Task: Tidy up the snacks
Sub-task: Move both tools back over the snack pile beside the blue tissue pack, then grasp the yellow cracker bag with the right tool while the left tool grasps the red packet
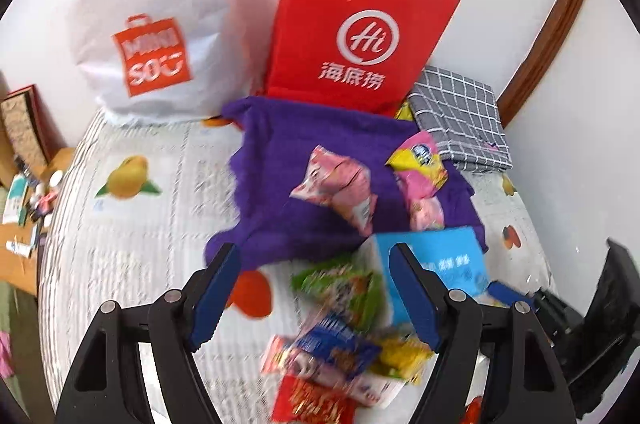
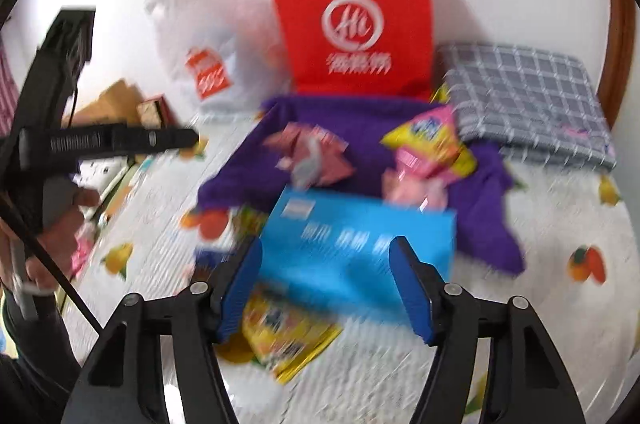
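Note:
Snack packets lie on a fruit-print tablecloth (image 1: 132, 244). My left gripper (image 1: 316, 252) is open above a heap of packets, with a green packet (image 1: 340, 288) showing between its fingers, untouched. Blue, red and yellow packets (image 1: 332, 356) lie just below it. Beside the heap sits a blue box (image 2: 352, 244). My right gripper (image 2: 328, 244) hovers over that box with its jaws apart; the box reaches past the right finger, and blur hides any contact. Two pink packets (image 1: 340, 188) and a pink-yellow one (image 2: 432, 140) rest on a purple cloth (image 1: 288, 152).
A red paper bag (image 1: 360, 24) and a white plastic bag (image 1: 152, 24) stand against the wall behind the cloth. A folded grey checked cloth (image 2: 528, 96) lies at the back right. A hand (image 2: 60, 224) holds the left gripper's body. Clutter fills a desk (image 1: 24, 192) past the left edge.

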Motion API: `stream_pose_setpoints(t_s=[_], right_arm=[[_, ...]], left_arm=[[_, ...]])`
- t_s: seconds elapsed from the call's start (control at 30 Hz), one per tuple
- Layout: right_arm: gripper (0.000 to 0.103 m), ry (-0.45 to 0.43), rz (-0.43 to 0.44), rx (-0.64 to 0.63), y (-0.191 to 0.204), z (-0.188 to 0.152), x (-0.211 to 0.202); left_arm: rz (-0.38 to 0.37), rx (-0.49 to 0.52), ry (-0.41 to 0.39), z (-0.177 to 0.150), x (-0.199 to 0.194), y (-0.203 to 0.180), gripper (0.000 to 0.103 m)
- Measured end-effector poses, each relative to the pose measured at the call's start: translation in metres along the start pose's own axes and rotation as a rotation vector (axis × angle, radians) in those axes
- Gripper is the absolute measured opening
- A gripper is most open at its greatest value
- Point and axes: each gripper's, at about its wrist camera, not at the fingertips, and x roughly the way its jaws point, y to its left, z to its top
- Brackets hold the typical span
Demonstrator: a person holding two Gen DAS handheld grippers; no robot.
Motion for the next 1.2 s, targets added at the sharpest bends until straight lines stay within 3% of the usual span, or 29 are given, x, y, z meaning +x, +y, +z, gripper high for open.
stream_pose_setpoints(t_s=[0.23, 0.47, 0.57, 0.67, 0.7, 0.8, 1.03, 1.2], right_arm=[[0.066, 0.065, -0.008, -0.093, 0.03, -0.041, 0.016], [0.066, 0.113, -0.007, -0.093, 0.037, -0.051, 0.042], [0.066, 0.132, -0.051, -0.103, 0.039, -0.056, 0.06], [0.057, 0.1, -0.083, -0.117, 0.037, -0.061, 0.065], [0.05, 0.082, -0.078, -0.113, 0.035, -0.063, 0.061], [0.05, 0.055, -0.058, -0.088, 0.023, -0.067, 0.047], [0.05, 0.034, -0.174, -0.011, -0.031, -0.081, 0.02], [0.05, 0.014, -0.197, 0.069, -0.063, -0.096, 0.012]], left_arm=[[0.021, -0.022, -0.008, -0.029, -0.02, 0.023, 0.074], [0.02, -0.04, 0.01, -0.047, -0.029, 0.036, 0.074], [0.022, -0.034, 0.015, -0.052, -0.031, 0.035, 0.074], [0.03, -0.026, 0.024, -0.06, -0.031, 0.032, 0.074], [0.031, -0.017, 0.03, -0.064, -0.03, 0.031, 0.074], [0.04, 0.005, 0.049, -0.075, -0.022, 0.026, 0.075], [0.026, 0.036, 0.129, -0.103, 0.016, 0.014, 0.075], [-0.023, 0.034, 0.175, -0.115, 0.036, 0.011, 0.075]])
